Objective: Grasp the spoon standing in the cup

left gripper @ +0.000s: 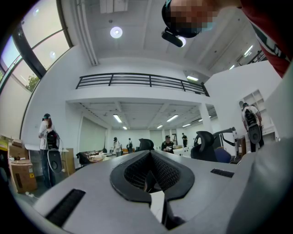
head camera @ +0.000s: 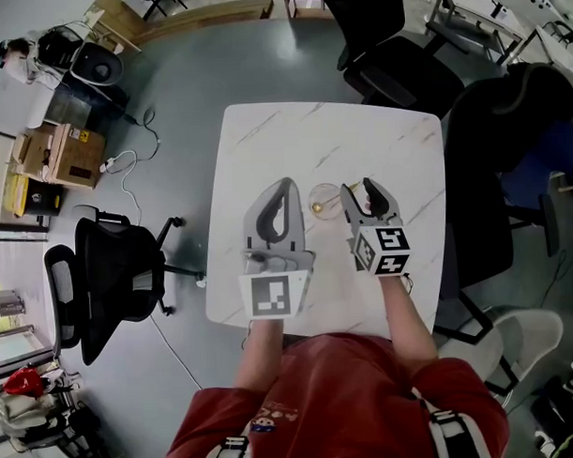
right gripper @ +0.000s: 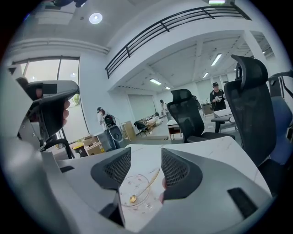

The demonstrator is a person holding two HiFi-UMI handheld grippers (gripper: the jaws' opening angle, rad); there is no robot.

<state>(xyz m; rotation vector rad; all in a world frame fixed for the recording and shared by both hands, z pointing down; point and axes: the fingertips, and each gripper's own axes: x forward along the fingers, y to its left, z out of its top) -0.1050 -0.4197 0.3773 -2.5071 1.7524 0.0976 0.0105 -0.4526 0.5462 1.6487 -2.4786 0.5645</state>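
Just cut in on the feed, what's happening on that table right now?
A person holds two grippers over the white marbled table. The right gripper is open at the clear glass cup, the thin gold spoon leaning in it toward the jaws, not yet gripped. The left gripper is shut and empty, off to the cup's left.

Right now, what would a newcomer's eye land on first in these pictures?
The clear glass cup with a gold spoon leaning in it stands on the white marble table, seen in the gap between the open jaws of the right tongs. Beside them the left tongs hang over the table, jaws together and empty.
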